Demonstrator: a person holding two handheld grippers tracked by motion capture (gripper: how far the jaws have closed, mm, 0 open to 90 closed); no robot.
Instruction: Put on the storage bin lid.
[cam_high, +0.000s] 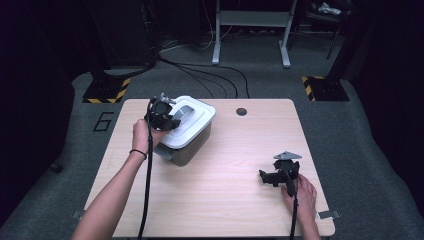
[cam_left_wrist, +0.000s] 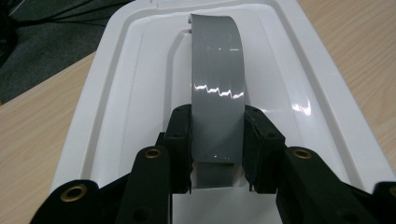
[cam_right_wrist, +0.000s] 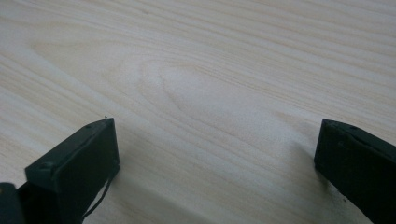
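Note:
A grey storage box with a white lid (cam_high: 192, 122) stands at the back left of the wooden table (cam_high: 225, 170). A glossy grey handle (cam_left_wrist: 217, 88) arches over the middle of the white lid (cam_left_wrist: 116, 93). My left gripper (cam_left_wrist: 217, 140) is shut on that handle, one black pad pressed against each of its edges; in the high view the left gripper (cam_high: 162, 116) sits on the lid's near left side. My right gripper (cam_high: 277, 176) rests low over the table at the front right. Its jaws stand wide apart in the right gripper view (cam_right_wrist: 215, 154) with bare wood between them.
A small dark round hole (cam_high: 241, 111) marks the table's back edge. Beyond the table lie black cables (cam_high: 210, 75) on grey carpet, a metal frame's legs (cam_high: 250, 35) and yellow-black striped bases (cam_high: 106, 91). The table's middle is bare wood.

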